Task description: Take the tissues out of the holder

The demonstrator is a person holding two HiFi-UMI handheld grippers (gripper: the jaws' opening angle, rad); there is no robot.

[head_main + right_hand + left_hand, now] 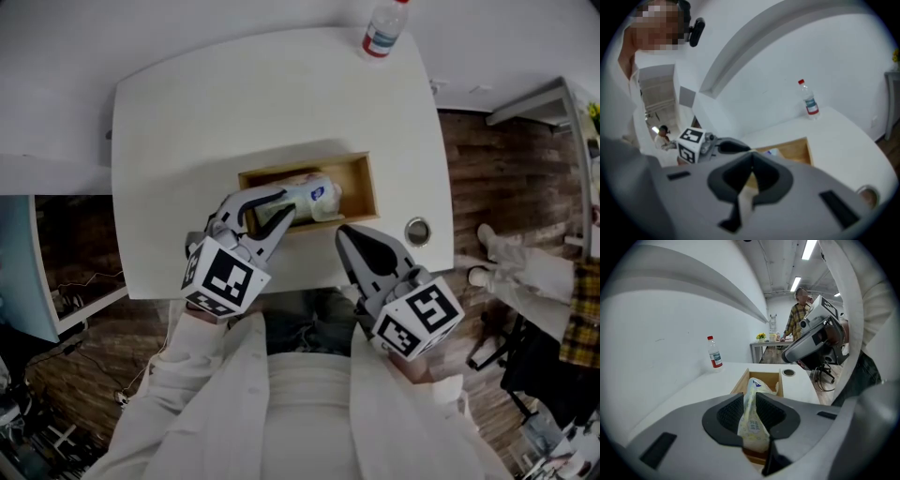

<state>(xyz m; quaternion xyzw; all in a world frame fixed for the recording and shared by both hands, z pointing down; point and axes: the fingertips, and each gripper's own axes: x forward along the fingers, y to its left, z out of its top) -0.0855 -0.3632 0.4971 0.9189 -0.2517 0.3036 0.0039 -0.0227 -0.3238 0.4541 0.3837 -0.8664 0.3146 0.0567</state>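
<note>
An open wooden holder (364, 184) lies in the middle of the white table (187, 122). In it is a soft tissue pack (315, 198) with pale print. My left gripper (279, 210) reaches into the holder's left end, and its pads are pressed on the pack (753, 397), which stands pinched upright between them over the holder (740, 383). My right gripper (345, 234) hovers at the table's front edge beside the holder's near wall, jaws together and holding nothing. In the right gripper view the jaws (751, 169) meet in front of the holder (796, 150).
A plastic water bottle with a red cap (384, 28) stands at the table's far edge. A round metal cable hole (418, 231) sits right of the holder. A person in a plaid shirt (798, 315) stands by another table in the background.
</note>
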